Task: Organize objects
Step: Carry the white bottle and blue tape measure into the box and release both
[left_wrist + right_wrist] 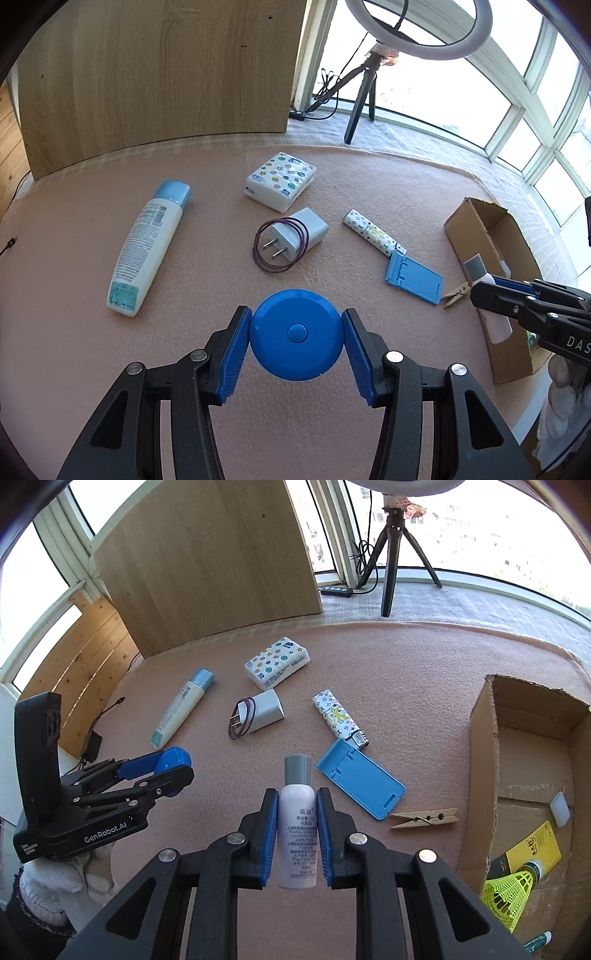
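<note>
Sorting looks partly done: the cardboard box (pixel 480 775) at the right already holds a shuttlecock (pixel 508 893) and a yellow packet (pixel 532 849), while a lotion bottle (pixel 147 243), tissue pack (pixel 280 181), charger (pixel 299 232), lighter (pixel 373 232), blue stand (pixel 413 277) and clothespin (pixel 424 818) lie on the pink cloth (pixel 207 424). The left gripper (pixel 295 336) clamps a blue round case (pixel 295 334) low over the cloth; the right gripper (pixel 297 834), level beside the box, grasps a small white bottle (pixel 297 830).

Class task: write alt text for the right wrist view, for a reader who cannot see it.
The right tool grips a small white bottle above a pink mat, beside an open cardboard box. A charger, tissue pack and clothespin lie on the mat.
</note>
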The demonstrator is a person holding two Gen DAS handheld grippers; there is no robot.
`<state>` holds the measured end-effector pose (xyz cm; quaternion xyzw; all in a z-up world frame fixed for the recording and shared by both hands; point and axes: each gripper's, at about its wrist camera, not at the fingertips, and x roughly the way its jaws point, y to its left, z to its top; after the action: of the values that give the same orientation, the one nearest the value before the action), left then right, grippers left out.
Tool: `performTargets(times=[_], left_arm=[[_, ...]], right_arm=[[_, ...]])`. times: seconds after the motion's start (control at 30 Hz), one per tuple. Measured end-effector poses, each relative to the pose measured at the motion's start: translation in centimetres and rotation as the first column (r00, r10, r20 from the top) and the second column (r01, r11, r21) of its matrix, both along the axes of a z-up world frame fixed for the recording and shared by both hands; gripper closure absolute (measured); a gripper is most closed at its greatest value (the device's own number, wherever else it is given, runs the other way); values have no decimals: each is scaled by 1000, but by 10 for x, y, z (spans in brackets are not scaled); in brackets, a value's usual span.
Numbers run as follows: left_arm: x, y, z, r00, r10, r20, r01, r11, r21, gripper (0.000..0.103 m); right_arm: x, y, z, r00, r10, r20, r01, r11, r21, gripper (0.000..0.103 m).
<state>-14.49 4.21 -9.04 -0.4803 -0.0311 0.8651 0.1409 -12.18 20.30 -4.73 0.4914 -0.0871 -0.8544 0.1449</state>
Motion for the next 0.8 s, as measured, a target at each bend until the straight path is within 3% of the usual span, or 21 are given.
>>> performTargets(times=[0.4, 0.8], left_arm=[[12, 95, 31, 982, -176, -63, 179, 983, 39, 49], [29, 201, 35, 934, -349, -72, 353, 934, 47, 49]], right_arm=[[56, 97, 35, 977, -203, -68, 205, 978, 26, 84], [100, 167, 26, 940, -338, -49, 340, 939, 51, 84]])
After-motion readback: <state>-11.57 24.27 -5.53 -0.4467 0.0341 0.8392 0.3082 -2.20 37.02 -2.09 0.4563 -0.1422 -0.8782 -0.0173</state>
